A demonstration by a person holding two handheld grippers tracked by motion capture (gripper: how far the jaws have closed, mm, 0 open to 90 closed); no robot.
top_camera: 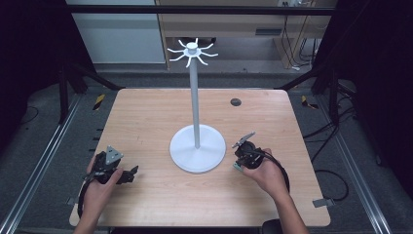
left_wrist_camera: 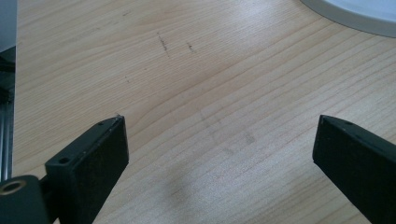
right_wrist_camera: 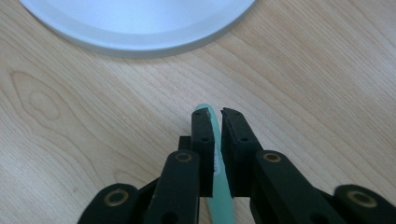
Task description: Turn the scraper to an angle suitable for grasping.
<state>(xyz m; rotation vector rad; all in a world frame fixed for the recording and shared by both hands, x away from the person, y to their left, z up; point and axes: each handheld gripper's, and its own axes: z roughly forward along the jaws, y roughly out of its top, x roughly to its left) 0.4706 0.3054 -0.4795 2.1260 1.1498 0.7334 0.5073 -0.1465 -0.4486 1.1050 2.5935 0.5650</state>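
Note:
A white stand rises from a round base (top_camera: 197, 148) in the middle of the wooden table, its thin pole (top_camera: 195, 97) ending in a ring of curved hooks (top_camera: 193, 51). Just right of that base, my right gripper (top_camera: 236, 165) points at it. In the right gripper view its jaws (right_wrist_camera: 218, 114) are shut on a thin mint-green strip (right_wrist_camera: 222, 196), which stands edge-up between the pads, with the base rim (right_wrist_camera: 140, 23) close ahead. Near the front left, my left gripper (top_camera: 132, 174) rests low over the table. Its jaws (left_wrist_camera: 219, 135) are wide open, bare wood between them.
A small dark round hole (top_camera: 235, 102) sits in the tabletop (top_camera: 146, 112) at the back right. Black frame posts and cables flank the table on both sides. The stand's base edge (left_wrist_camera: 359, 14) shows at the top right of the left gripper view.

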